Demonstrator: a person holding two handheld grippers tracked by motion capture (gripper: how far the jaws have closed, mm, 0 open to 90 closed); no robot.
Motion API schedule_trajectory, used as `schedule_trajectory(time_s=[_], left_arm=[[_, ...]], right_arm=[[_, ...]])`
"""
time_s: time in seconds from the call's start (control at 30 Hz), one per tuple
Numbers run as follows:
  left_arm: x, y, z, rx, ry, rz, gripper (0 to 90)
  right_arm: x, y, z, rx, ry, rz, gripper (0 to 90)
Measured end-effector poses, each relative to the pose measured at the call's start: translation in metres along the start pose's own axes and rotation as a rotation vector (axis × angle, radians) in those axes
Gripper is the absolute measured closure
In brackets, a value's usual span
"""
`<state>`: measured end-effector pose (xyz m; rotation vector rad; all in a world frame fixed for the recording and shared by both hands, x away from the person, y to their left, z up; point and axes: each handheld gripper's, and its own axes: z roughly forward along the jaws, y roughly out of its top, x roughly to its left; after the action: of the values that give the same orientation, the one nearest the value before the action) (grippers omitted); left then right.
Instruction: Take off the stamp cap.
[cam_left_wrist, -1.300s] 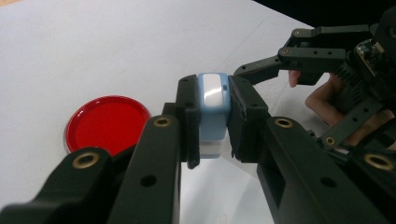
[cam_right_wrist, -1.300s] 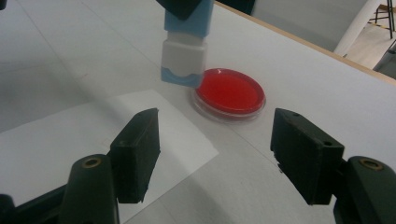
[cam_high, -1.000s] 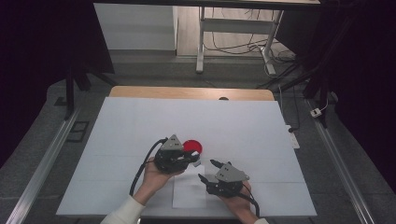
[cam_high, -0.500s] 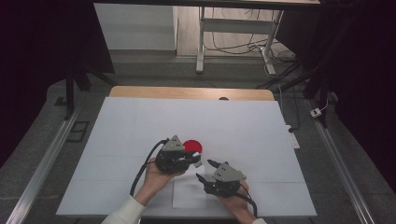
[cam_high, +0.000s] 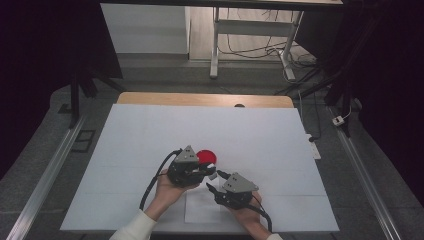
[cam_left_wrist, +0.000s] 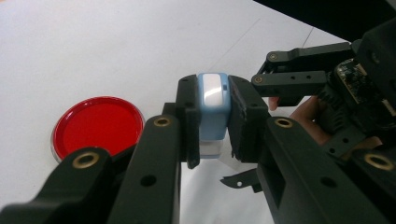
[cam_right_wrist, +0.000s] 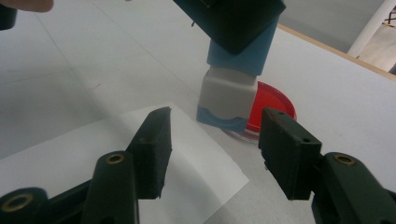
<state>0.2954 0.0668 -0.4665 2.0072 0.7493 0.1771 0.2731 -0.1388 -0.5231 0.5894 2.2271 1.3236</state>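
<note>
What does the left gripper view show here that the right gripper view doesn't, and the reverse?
Left gripper view: its own tool shut on the blue stamp, the stamp's pale top, and the right tool beyond. Right gripper view: the stamp's grey lower body and blue base above the edge of a white sheet of paper, with its own jaws standing open. Both: the stamp, the red dish and the white table.

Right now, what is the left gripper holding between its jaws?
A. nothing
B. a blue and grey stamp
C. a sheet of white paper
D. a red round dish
B: the left gripper has its jaws pressed on both sides of the blue and grey stamp, held above the table.
</note>
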Motion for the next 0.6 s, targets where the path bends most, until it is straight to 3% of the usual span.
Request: schedule_trajectory(time_s=[0.6], left_arm=[[-0.0014,-0.0007,0.0021,0.000,0.004,0.002,74.7]], right_arm=[[0.0022,0.0028,0.0091,0.024,-0.018,0.008,57.2]])
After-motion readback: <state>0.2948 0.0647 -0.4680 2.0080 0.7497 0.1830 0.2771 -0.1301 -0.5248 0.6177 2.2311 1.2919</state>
